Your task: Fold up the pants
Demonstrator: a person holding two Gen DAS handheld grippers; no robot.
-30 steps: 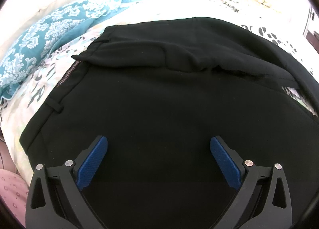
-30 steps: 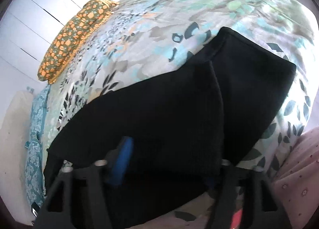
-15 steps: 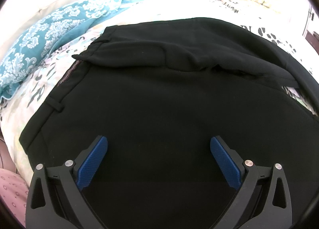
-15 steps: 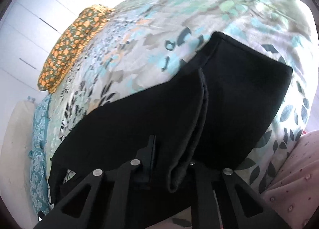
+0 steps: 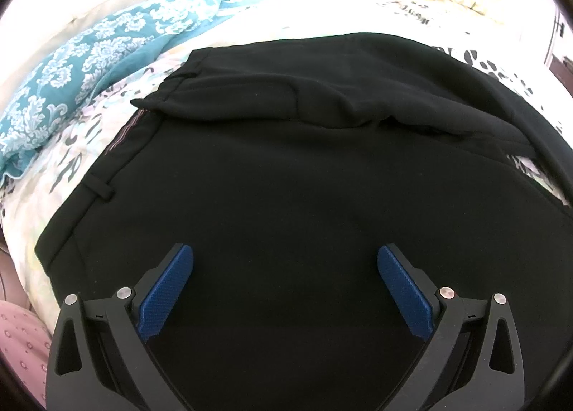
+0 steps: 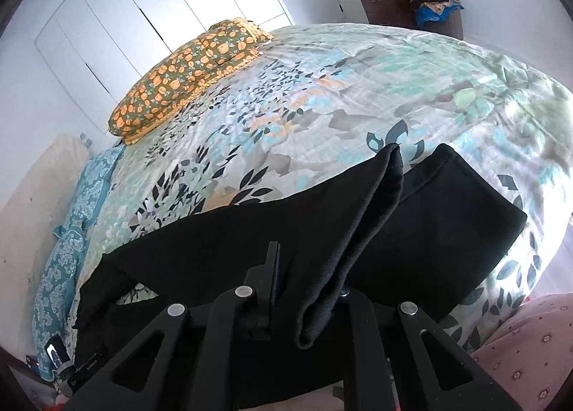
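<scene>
Right wrist: pants (image 6: 358,232) fold now higher

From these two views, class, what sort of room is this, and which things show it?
Most likely a bedroom: a bed with a floral bedspread, a patterned pillow at its far side, white wardrobe doors behind, and a dresser piled with clothes.

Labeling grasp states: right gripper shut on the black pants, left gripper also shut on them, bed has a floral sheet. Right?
Not quite. The left gripper is open: the left wrist view shows its blue pads spread wide above the black pants, clamping nothing. The rest holds: the right gripper is shut on a fold of the pants, and the floral sheet covers the bed.
</scene>
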